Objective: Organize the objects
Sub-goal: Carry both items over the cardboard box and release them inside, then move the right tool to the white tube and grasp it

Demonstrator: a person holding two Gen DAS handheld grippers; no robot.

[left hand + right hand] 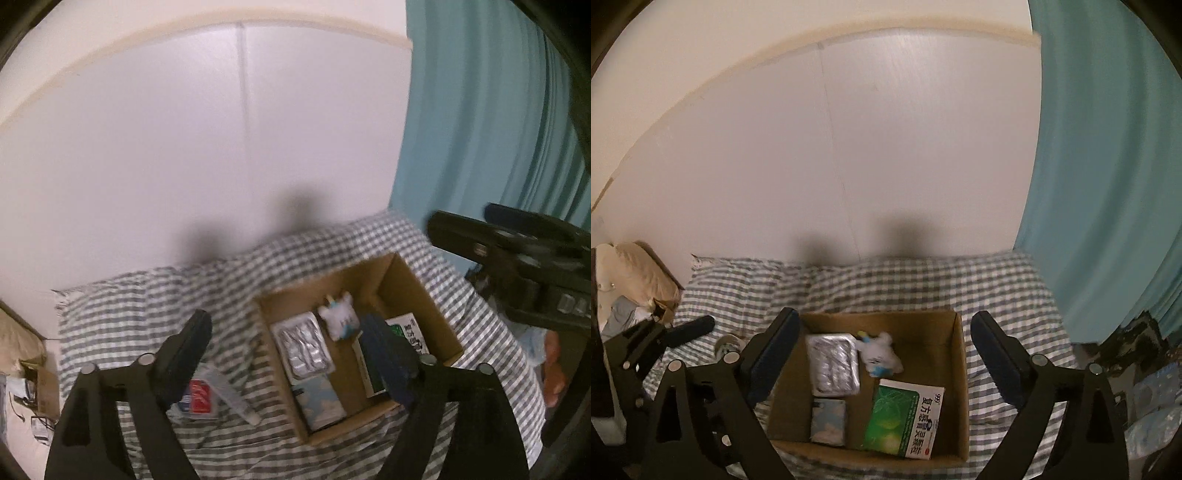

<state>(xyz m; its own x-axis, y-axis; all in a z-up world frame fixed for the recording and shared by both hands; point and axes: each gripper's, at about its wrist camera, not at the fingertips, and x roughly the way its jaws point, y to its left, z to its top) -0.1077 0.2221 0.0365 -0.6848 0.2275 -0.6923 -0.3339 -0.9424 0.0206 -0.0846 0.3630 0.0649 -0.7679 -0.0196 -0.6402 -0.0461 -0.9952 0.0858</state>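
A: Left wrist view. Left gripper fingers stand wide apart, nothing between the pads. Cardboard box sits centre-right of frame on a grey-and-white checked cloth.

B: Contents of the box?

A: Silver blister pack, a small white plush toy just above and right of it, a pale blue cloud-print packet at the lower end, and a green medicine box partly hidden behind the right finger.

B: Anything outside the box?

A: Lower left of frame, on the cloth: a red-and-white packet and a white tube lying beside it. Blurred; labels unreadable.

B: Right wrist view?

A: Right gripper fingers also wide, empty, held above the box with one finger to either side of it in frame. Green medicine box lies flat at lower right inside; blister pack upper left, plush toy beside it, blue packet lower left.

B: Surroundings?

A: White wall behind, teal curtain at right of frame. The other gripper shows at the left edge.
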